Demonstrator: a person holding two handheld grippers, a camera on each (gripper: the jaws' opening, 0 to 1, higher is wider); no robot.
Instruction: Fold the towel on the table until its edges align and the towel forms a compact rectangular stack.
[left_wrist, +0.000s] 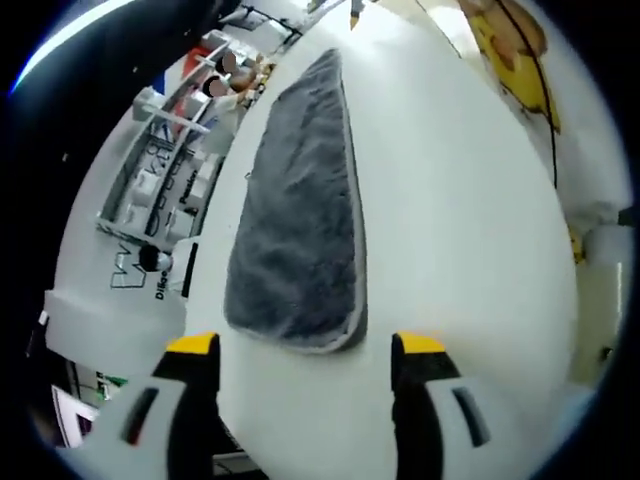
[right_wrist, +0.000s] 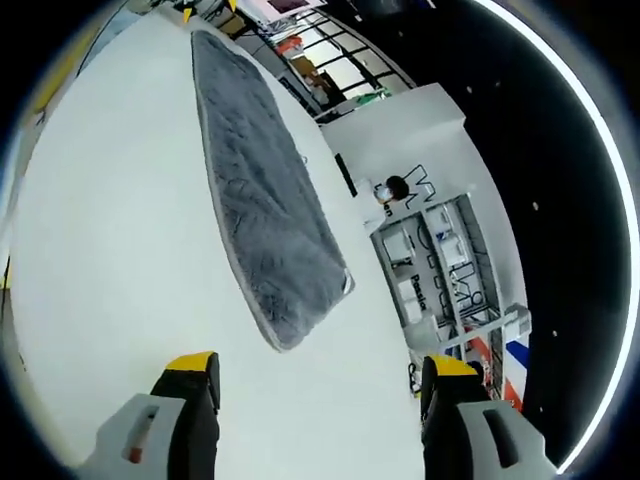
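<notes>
Nearest you in the left gripper view, the left gripper (left_wrist: 305, 360) has its yellow-tipped jaws spread wide with nothing between them, hanging just short of the near short edge of the grey towel (left_wrist: 300, 210). In the right gripper view the right gripper (right_wrist: 318, 385) is likewise released and empty, its jaws apart over bare white table (right_wrist: 110, 250), with the towel's (right_wrist: 260, 190) near corner ahead and between them.

The towel lies flat as one long strip on the table, running away from you close to the table's edge, beyond which there is shelving (left_wrist: 165, 185) with white boxes. It looks unfolded lengthwise, so judge this as the start of the fold, with the near end the one to pick up.

To do it well, take one near corner with each gripper rather than the middle of the edge. Come down low, slide one jaw under the pale hem and clench only on the hem, not on a bunch of pile. Lift both corners together and level, carry them straight along the strip, and lay them down on the far corners so the hems meet. Watch the side nearest the table's edge, since the towel could drag off there
</notes>
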